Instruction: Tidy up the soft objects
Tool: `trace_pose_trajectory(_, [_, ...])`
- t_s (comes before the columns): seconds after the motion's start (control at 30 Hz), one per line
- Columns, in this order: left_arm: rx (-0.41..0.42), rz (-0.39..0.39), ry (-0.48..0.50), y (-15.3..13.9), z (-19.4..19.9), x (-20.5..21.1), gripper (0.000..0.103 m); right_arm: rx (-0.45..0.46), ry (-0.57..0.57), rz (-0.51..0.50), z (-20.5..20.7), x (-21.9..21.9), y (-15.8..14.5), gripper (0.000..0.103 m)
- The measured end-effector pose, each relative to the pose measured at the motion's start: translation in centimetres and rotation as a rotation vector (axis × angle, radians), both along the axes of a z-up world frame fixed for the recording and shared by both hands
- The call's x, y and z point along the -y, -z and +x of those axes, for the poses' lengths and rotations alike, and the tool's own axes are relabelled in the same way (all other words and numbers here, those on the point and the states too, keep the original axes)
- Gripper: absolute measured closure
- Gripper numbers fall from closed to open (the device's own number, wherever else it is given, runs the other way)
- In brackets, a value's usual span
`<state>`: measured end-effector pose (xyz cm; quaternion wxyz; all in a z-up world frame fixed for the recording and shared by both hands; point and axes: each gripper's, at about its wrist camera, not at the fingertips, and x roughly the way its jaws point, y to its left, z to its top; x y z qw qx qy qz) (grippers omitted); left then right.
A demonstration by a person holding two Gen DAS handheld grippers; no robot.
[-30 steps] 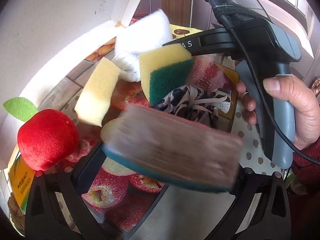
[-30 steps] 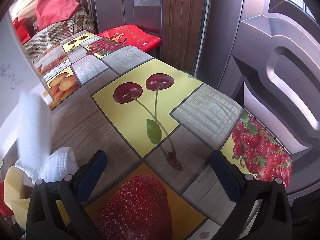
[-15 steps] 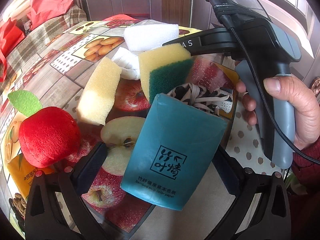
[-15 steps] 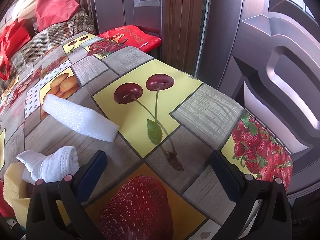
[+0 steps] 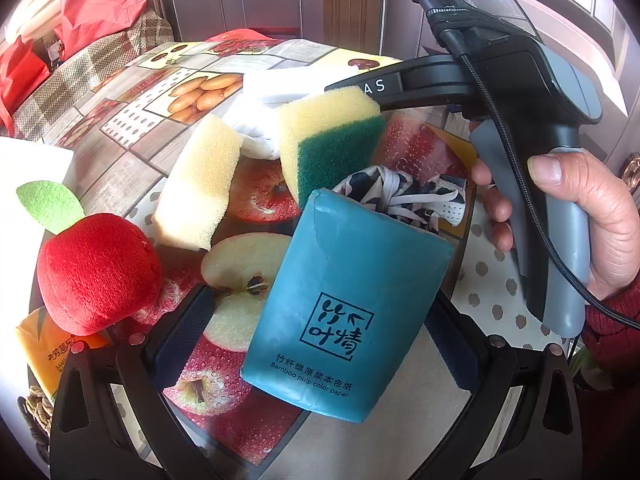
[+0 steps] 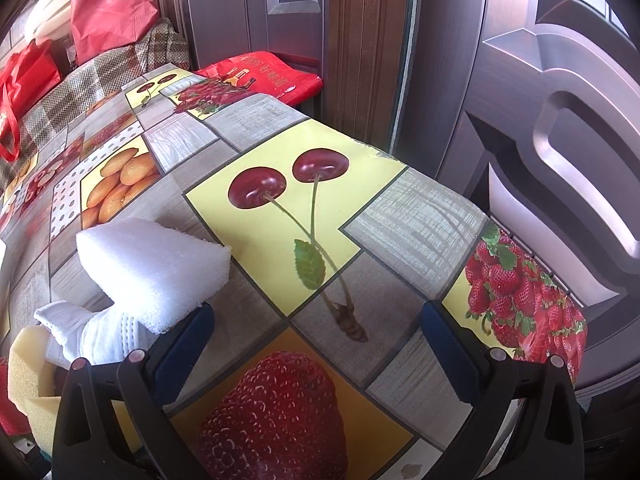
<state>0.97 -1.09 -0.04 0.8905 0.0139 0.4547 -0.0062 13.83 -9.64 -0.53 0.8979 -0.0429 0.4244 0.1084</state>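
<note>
A teal tissue pack (image 5: 348, 308) lies flat on the fruit-print tablecloth (image 6: 404, 224). It sits between the spread fingers of my left gripper (image 5: 320, 332), which is open; its right edge is close to the right finger. Behind it lie a black-and-white patterned cloth (image 5: 404, 196), a yellow-green scouring sponge (image 5: 332, 140), a plain yellow sponge (image 5: 200, 188), a white knit cloth (image 5: 256, 136) and a white foam block (image 5: 280, 84). A red plush apple (image 5: 96, 272) sits at the left. My right gripper (image 6: 318, 340) is open over bare cloth, with the foam block (image 6: 156, 268) against its left finger.
A person's hand (image 5: 580, 216) holds the right gripper's handle at the table's right side. An orange tissue pack (image 5: 52, 352) lies under the apple. A white sheet edge (image 5: 24, 168) shows at the left. The table edge and a dark door (image 6: 520, 80) lie ahead, with a red bag (image 6: 260, 76) beyond.
The teal pack, blurred and moving a second ago, now rests still on the table. The large white board has left the view. The foam block came down and shifted closer to the right gripper.
</note>
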Motion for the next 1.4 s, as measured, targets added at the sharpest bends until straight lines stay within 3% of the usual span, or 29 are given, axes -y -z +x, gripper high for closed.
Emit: trace_pose_trajectory(1.4, [0.000,0.000,0.000,0.00,-0.05,-0.03,0.001,0.001,0.001,-0.026,0.09,-0.25,0.14,0.000])
